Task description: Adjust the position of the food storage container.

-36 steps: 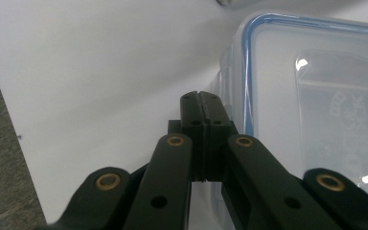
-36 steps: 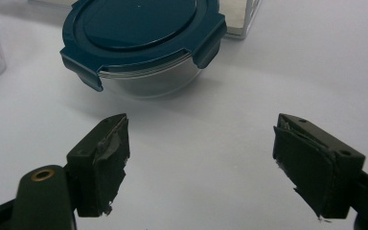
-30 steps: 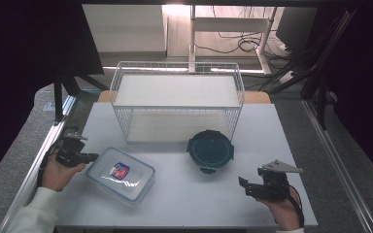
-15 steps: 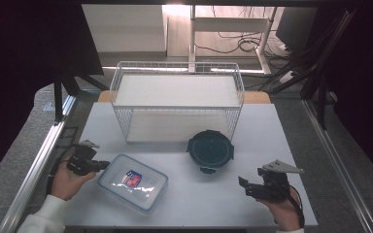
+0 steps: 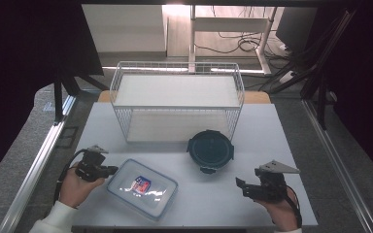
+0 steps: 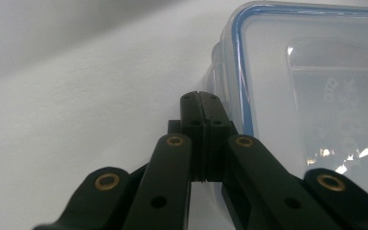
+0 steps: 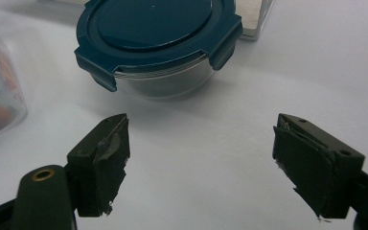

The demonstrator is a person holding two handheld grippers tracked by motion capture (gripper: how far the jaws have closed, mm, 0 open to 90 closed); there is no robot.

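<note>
The left gripper (image 5: 110,171) sits at the near-left of the white table (image 5: 291,145), its black jaws pressed tight together with nothing between them, tips right against the left short end of the clear rectangular plastic box with the blue-sealed lid (image 5: 143,187); actual contact looks likely in the left gripper view, though I can't be certain. That box lies flat near the table's front edge. Over on the right, the right gripper (image 5: 239,184) hangs with jaws spread wide and empty, aimed at the round glass container with the dark teal clip-on lid (image 5: 210,150), which stands just before the white wire basket (image 5: 177,103).
</note>
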